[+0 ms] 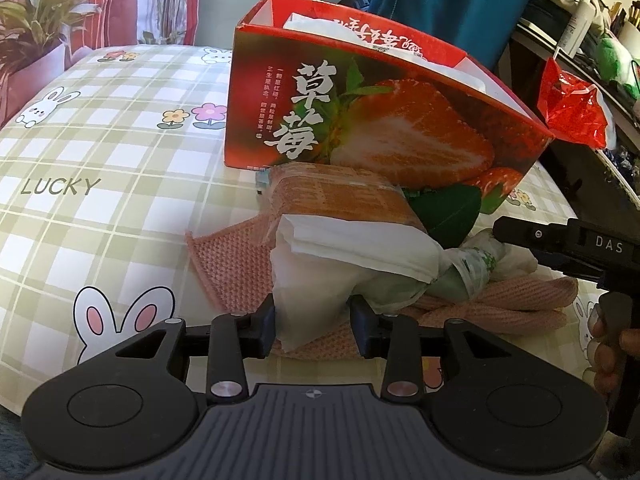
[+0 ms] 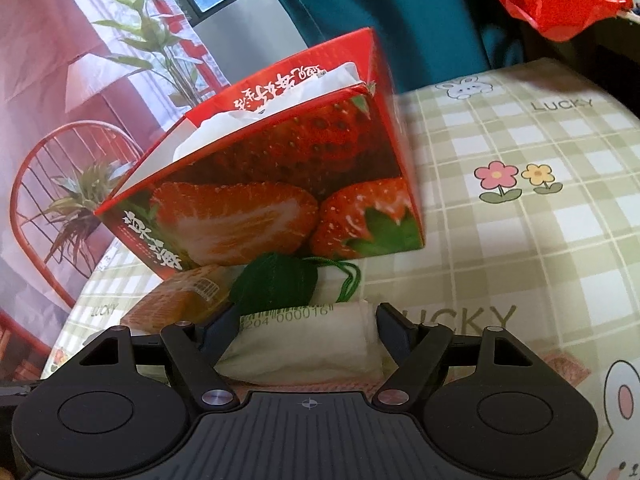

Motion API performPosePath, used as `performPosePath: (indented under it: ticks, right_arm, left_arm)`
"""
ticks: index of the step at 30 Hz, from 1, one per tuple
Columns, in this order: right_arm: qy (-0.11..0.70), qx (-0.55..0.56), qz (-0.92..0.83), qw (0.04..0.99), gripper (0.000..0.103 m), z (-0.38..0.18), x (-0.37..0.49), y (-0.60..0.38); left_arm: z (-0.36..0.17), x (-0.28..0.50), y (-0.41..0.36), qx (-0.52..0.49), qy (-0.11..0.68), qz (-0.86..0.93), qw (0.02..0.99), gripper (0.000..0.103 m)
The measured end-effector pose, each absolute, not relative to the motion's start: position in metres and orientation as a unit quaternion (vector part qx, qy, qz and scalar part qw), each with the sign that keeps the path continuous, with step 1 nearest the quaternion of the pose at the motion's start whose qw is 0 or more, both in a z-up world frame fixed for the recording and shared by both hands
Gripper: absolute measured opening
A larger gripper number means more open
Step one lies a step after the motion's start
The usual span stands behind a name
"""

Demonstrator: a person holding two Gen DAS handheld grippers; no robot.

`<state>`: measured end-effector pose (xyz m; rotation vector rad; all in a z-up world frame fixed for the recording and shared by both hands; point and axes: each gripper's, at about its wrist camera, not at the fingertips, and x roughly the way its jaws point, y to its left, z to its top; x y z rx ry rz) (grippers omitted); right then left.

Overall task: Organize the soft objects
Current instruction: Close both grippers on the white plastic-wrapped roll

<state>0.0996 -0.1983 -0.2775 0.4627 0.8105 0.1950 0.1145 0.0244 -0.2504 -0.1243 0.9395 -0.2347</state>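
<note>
Leftward, the left gripper [image 1: 313,322] straddles a white tissue wad [image 1: 316,276], contact unclear, atop a pink knit cloth [image 1: 232,268]. Rightward, the right gripper [image 2: 308,330] brackets a pale tissue pack [image 2: 308,344]; grip uncertain. Behind, a green yarn ball [image 2: 276,284] half-hides below the strawberry box [image 2: 280,184].

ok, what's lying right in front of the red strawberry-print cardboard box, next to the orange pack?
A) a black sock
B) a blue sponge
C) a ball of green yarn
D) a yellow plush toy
C: the right wrist view shows a ball of dark green yarn with a loose strand, lying at the foot of the red strawberry-print cardboard box, beside the orange plastic-wrapped pack.
</note>
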Motion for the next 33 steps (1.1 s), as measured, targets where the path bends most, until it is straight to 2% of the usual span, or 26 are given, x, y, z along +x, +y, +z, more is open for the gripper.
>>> performPosePath:
  ticks: [2, 8, 11, 13, 16, 22, 33]
  right_arm:
    - [0.39, 0.225, 0.096, 0.888, 0.071, -0.277, 0.099, -0.199]
    - [0.386, 0.23, 0.095, 0.888, 0.063, -0.268, 0.094, -0.202]
    - [0.38, 0.229, 0.092, 0.891, 0.051, -0.261, 0.092, -0.206]
    - [0.373, 0.229, 0.091, 0.894, 0.037, -0.256, 0.09, -0.208]
    - [0.364, 0.222, 0.095, 0.9, 0.023, -0.25, 0.088, -0.212]
    - [0.339, 0.216, 0.105, 0.91, 0.017, -0.238, 0.083, -0.216]
    - [0.312, 0.207, 0.112, 0.921, 0.015, -0.218, 0.077, -0.213]
  left_arm:
    - [-0.249, 0.114, 0.024, -0.059, 0.448, -0.114, 0.885, 0.04]
    - [-0.241, 0.11, 0.026, -0.065, 0.435, -0.117, 0.891, 0.025]
    - [-0.234, 0.106, 0.026, -0.063, 0.423, -0.121, 0.896, 0.019]
    - [-0.23, 0.103, 0.026, -0.059, 0.416, -0.116, 0.9, 0.019]
    - [-0.225, 0.1, 0.028, -0.062, 0.407, -0.113, 0.904, 0.017]
    - [-0.213, 0.093, 0.024, -0.05, 0.388, -0.127, 0.912, 0.014]
    - [-0.207, 0.08, 0.012, -0.037, 0.385, -0.164, 0.908, 0.014]
